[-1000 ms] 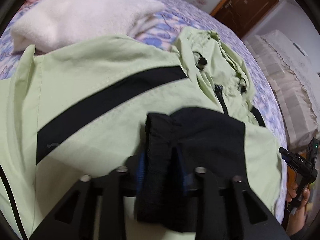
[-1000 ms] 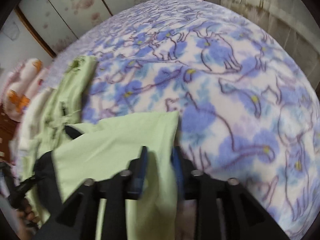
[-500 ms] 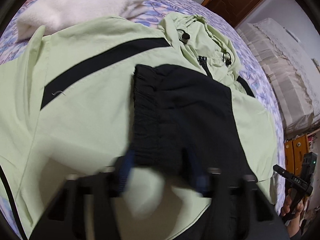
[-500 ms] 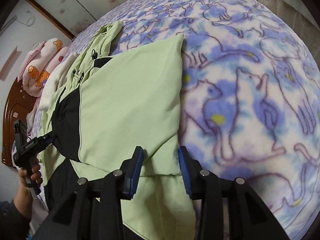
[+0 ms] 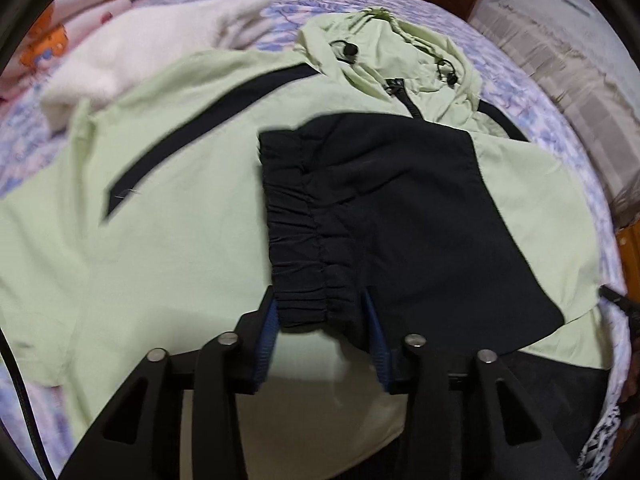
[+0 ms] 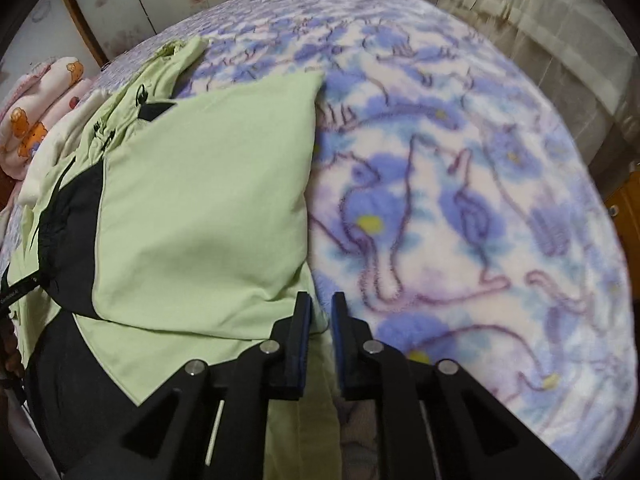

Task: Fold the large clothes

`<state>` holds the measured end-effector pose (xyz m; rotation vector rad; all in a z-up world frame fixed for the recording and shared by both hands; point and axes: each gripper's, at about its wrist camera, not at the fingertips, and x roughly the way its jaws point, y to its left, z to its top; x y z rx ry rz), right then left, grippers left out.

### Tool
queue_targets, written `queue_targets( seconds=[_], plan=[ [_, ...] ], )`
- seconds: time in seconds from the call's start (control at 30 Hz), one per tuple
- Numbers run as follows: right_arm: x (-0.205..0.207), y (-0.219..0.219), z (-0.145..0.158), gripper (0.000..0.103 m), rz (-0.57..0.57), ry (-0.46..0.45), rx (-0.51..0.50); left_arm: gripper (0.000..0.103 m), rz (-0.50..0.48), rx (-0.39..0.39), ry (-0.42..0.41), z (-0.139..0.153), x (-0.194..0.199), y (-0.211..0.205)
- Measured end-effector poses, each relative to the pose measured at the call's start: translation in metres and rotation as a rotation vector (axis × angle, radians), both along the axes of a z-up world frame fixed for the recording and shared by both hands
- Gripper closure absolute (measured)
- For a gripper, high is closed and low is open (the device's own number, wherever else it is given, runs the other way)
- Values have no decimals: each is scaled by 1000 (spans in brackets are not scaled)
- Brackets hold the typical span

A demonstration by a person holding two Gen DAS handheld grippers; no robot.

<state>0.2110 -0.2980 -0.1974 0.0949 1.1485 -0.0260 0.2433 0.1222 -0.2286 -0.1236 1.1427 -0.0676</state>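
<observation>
A light green hooded jacket [image 5: 168, 216] with black panels lies spread across a bed covered by a blanket [image 6: 460, 208] printed with blue and purple cats. Its black elastic cuff [image 5: 304, 248] is folded inward over the chest, and the hood points toward the far edge of the bed. The left gripper [image 5: 320, 320] has its blue-padded jaws spread and opening, with the cuff's near end between them; whether the pads press it cannot be told. The right gripper [image 6: 320, 316] sits at the jacket's right edge near the bed's near side, its jaws narrowing with only a thin gap left; the green fabric edge appears to lie just under them, though any pinch is unclear. A white fleece [image 5: 152, 44] lies beyond the jacket. No writing is readable anywhere; small white lettering on a black object at the right view's left edge is too blurred.
</observation>
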Motion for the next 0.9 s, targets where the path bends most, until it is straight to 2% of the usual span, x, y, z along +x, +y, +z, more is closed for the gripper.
queue_targets(
  seconds=[0.07,0.1,0.17,0.27,0.3,0.4,0.43,0.5,0.53,0.67,0.77,0.9],
  plan=[
    [-7,9,16,90,23,-60,-18,59,12,57,-33,12,-10,-1],
    [-10,16,23,89,40,-90,-39,59,24,100,-72,21,-17,-4],
    [-16,41,35,86,105,-155,-79,57,16,130,-151,33,-30,-12],
    [-10,77,29,85,189,-158,-44,57,-15,88,-212,39,-35,-34],
    [-5,93,22,85,211,-142,-25,57,-23,71,-207,38,-33,-40],
    [6,130,1,85,259,-97,13,57,-20,13,-125,21,-18,-58],
    [8,137,-5,85,264,-89,13,57,-15,10,-104,14,-12,-60],
    [15,146,-21,85,258,-60,-33,57,12,68,-74,-1,-5,-60],
    [16,145,-26,85,247,-58,-62,57,25,90,-71,-7,-2,-55],
    [17,105,-33,86,131,-75,-193,57,2,28,-92,-6,-5,-38],
    [12,69,-30,86,71,-84,-222,58,-17,10,-90,-5,-8,-34],
    [7,44,-26,85,32,-75,-207,58,-2,3,-90,-2,-11,-33]
  ],
)
